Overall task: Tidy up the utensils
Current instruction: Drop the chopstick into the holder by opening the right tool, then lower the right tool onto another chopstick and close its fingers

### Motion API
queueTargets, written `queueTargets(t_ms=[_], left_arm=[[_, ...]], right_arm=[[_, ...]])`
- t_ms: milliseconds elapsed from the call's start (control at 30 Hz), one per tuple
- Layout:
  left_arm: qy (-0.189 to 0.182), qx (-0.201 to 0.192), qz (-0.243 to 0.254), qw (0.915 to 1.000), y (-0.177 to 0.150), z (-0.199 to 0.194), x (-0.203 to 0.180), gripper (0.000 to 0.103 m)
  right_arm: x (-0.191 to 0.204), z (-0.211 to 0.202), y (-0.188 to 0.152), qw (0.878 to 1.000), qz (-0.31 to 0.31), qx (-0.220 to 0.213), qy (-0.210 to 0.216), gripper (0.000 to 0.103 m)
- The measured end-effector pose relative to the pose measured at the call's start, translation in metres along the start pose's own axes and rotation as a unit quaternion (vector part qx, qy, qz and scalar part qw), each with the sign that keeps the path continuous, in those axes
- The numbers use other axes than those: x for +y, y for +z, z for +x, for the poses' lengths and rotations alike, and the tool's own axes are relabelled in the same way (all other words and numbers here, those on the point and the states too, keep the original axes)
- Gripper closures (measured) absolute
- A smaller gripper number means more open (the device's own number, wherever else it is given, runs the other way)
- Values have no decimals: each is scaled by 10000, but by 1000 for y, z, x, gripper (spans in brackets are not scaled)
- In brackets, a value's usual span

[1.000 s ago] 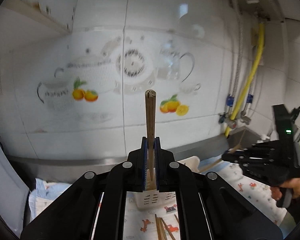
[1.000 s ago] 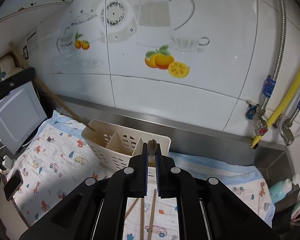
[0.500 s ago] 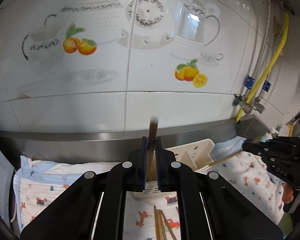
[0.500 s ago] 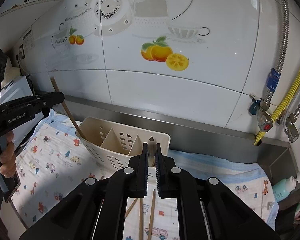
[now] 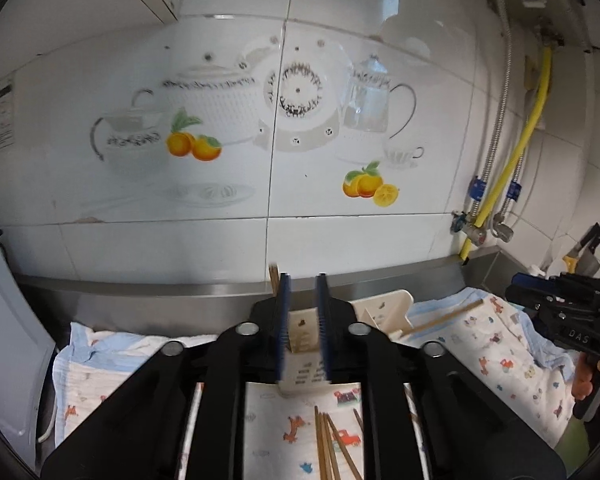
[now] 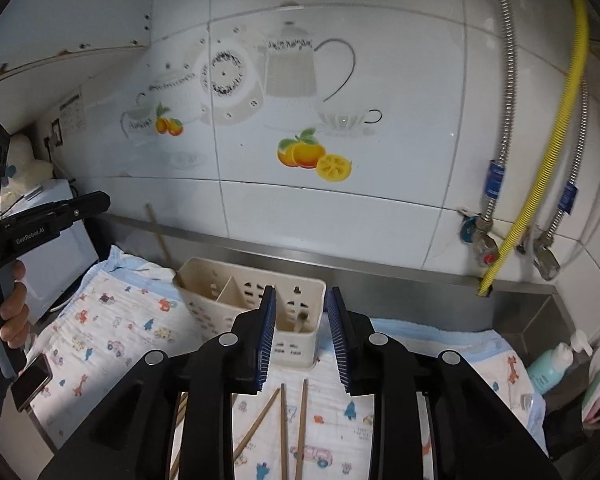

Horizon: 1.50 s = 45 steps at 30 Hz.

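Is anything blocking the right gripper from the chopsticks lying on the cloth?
Nothing visible. The right gripper is open above the loose chopsticks on the cloth; the basket stands beyond them.

My kitchen is evenly and brightly lit, mostly from overhead. The glossy tiled wall shows soft glare patches near its top in the left wrist view. Both fisheye views bend straight tile lines and darken to black at the corners. Motion blur smears the yellow hose and one chopstick in the caddy.
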<state>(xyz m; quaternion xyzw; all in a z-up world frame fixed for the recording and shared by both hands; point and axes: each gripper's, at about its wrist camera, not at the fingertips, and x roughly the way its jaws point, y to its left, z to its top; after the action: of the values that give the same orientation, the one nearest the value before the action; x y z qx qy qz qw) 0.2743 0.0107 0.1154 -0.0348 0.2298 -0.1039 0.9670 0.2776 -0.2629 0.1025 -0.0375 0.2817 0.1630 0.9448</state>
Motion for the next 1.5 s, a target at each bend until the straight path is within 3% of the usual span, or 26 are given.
queueTargets(t_ms=[133, 333, 667, 800, 1000, 1500], left_arm=[[-20, -33, 47, 10000, -25, -26, 0, 80], [-87, 412, 19, 9991, -90, -38, 2, 80], [-242, 1568, -215, 9871, -192, -8, 6, 80], [-240, 1852, -175, 9823, -223, 6, 0, 80], [-188, 2131, -219, 9766, -246, 27, -2, 81], [-82, 2262, -149, 9739, -255, 46, -7, 81]], right_arm=[[7, -21, -28, 10000, 10, -45, 41, 77], [18, -41, -87, 9999, 82, 74, 116, 77], [27, -47, -158, 9991, 267, 324, -20, 76], [30, -44, -175, 9986, 298, 437, -48, 76], [29, -34, -189, 9975, 379, 593, -21, 76], [17, -20, -201, 9956, 502, 793, -49, 76]])
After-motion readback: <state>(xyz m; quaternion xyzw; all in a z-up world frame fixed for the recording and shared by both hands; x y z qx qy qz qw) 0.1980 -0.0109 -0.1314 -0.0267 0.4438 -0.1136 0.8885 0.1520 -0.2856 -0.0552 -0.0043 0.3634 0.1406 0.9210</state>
